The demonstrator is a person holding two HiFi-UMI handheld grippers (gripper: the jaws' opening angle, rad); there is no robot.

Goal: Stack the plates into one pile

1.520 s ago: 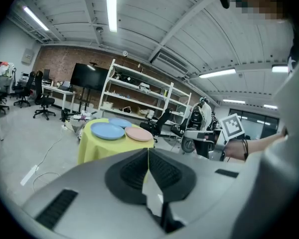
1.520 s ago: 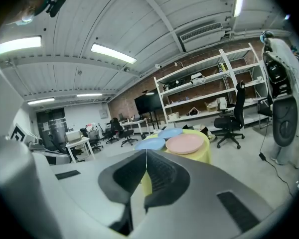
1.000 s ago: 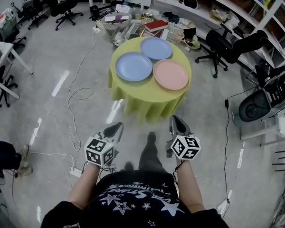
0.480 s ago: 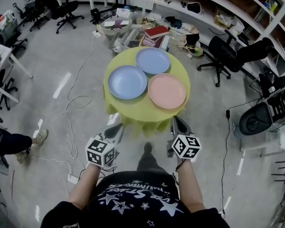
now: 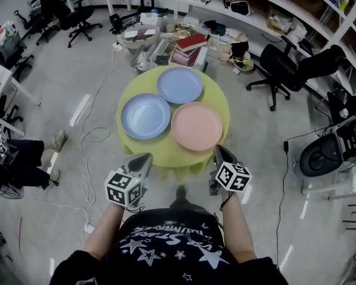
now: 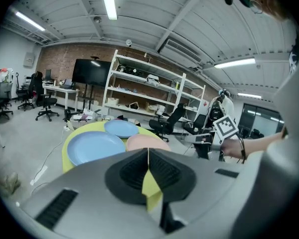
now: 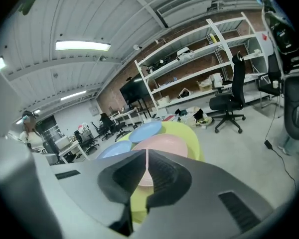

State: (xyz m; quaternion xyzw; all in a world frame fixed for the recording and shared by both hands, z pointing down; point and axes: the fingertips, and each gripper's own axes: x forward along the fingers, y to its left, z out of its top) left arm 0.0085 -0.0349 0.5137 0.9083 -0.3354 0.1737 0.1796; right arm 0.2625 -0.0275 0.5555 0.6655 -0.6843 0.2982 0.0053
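While both grippers hang over the grey floor [image 5: 77, 76] just short of the round counter [image 5: 166, 154], which is draped in a yellow-green cloth, three plates lie on it side by side, none on top of another. One blue plate [image 5: 145, 116] sits at the left, a second blue plate [image 5: 180, 85] at the far side, and a pink plate [image 5: 196, 126] at the near right. Their rims lie close together and seem to touch or nearly touch, though the head view is too coarse to settle which. The left gripper [image 5: 146, 156] and the right gripper [image 5: 216, 148] point toward the far side at the counter's near edge, apart from each other and clear of every plate. Each gripper's own view shows its jaws pressed together with nothing between them, the plates lying beyond the tips. Beyond the counter, a red book [image 5: 191, 42] tops a heap of clutter on the floor. A black office chair [image 5: 282, 61] stands to the far right, and a white cable [image 5: 98, 114] trails across the floor at the left.
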